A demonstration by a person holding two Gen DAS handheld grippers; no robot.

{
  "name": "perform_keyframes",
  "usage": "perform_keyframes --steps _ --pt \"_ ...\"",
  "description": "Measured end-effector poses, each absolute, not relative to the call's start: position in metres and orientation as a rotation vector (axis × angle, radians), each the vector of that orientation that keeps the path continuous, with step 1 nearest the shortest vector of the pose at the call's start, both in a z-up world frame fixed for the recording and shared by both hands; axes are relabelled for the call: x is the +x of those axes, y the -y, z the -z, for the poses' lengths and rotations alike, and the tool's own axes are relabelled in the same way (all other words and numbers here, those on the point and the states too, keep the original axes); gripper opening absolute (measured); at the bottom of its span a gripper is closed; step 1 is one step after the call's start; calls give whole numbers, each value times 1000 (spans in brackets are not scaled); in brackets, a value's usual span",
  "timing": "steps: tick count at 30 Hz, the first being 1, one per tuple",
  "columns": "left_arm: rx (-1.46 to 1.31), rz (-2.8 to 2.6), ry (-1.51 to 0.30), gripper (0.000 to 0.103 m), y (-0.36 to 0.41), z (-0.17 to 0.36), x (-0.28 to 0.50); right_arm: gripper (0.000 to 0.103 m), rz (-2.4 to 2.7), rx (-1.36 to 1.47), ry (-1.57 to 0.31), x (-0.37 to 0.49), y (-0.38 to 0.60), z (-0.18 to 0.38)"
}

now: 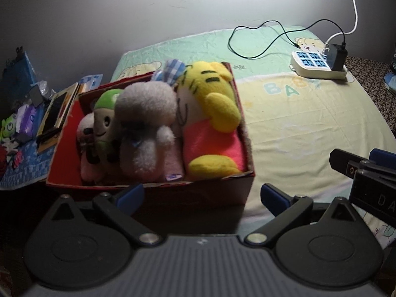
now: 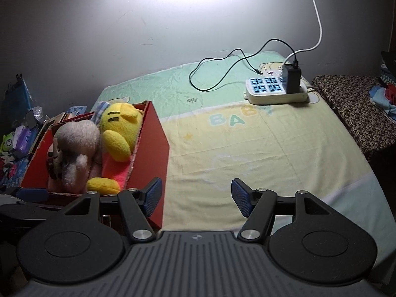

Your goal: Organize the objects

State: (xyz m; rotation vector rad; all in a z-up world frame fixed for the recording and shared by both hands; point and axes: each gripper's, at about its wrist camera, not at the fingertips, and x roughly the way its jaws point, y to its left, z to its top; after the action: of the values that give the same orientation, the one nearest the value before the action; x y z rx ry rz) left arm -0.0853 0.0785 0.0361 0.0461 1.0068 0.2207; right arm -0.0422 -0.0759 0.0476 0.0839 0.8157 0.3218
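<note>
Jaws spread and empty, red box (image 1: 158, 193) of plush toys just ahead

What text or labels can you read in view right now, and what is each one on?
"BABY": large letters on the bed sheet.
"DA": partial white letters on the right gripper body, cut off at the frame edge.
Small mark on the sheet near the black cable: too blurred.
Books left of the red box: unreadable.

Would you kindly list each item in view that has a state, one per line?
Red box: open, packed with plush toys.
Yellow tiger plush: lying in the box at its right side.
Grey plush: in the box beside the tiger.
Power strip: on the bed, black adapter plugged in.
Left hand-held gripper: open, empty.
Right hand-held gripper: open, empty.
</note>
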Motion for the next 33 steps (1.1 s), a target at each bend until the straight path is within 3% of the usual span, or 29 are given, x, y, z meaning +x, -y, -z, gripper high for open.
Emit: perform_keyframes --steps 16,33 --pt "-59 -368 -980 101 -172 -43 -100 65 -442 30 -809 -41 -5 -59" --pt "-16 -270 -984 101 -202 -33 -77 66 -323 54 -786 -39 -31 -57"
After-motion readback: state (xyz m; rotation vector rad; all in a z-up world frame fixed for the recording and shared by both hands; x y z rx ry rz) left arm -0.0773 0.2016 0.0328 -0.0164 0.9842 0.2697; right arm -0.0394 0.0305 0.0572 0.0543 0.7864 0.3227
